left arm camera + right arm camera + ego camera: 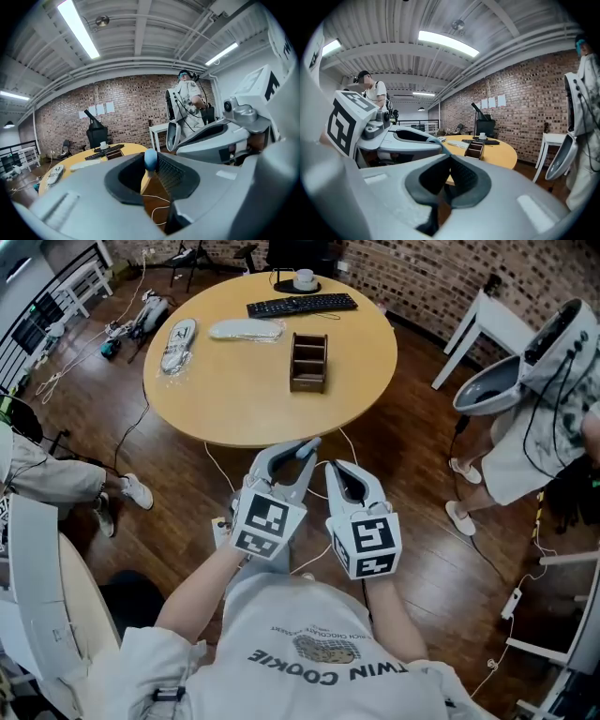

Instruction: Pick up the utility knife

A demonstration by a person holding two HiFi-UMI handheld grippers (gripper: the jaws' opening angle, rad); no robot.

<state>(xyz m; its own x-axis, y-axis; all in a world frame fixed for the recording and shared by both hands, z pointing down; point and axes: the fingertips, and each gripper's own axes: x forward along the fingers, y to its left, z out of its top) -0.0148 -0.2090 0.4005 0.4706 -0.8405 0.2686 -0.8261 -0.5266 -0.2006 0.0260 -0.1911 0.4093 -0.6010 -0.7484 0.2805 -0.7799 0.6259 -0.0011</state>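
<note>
Two hand-held grippers hover side by side over the wooden floor [422, 493], just short of the near edge of a round wooden table [234, 404]. In the head view we see the left gripper [309, 444] and the right gripper [335, 466] almost touching, each marker cube facing up at the camera and both snouts aimed at the table.

We look along each gripper's own jaws and find the tips drawn together, with only a sliver of table and floor showing through the loop behind them. Neither gripper grasps anything.

The utility knife has not been lifted. Two pale wrapped items lie on the far left part of the table, a long packet [246, 329] and an oval packet [177, 344] just to its left, both well apart from the grippers. They are too small for us to tell which one is the knife.

A black keyboard [302, 305] and a white cup [305, 278] sit at the table's far edge. A small wooden organizer [308, 362] stands upright near the middle. White cables [217, 470] trail across the floor under the table's near edge.
</note>
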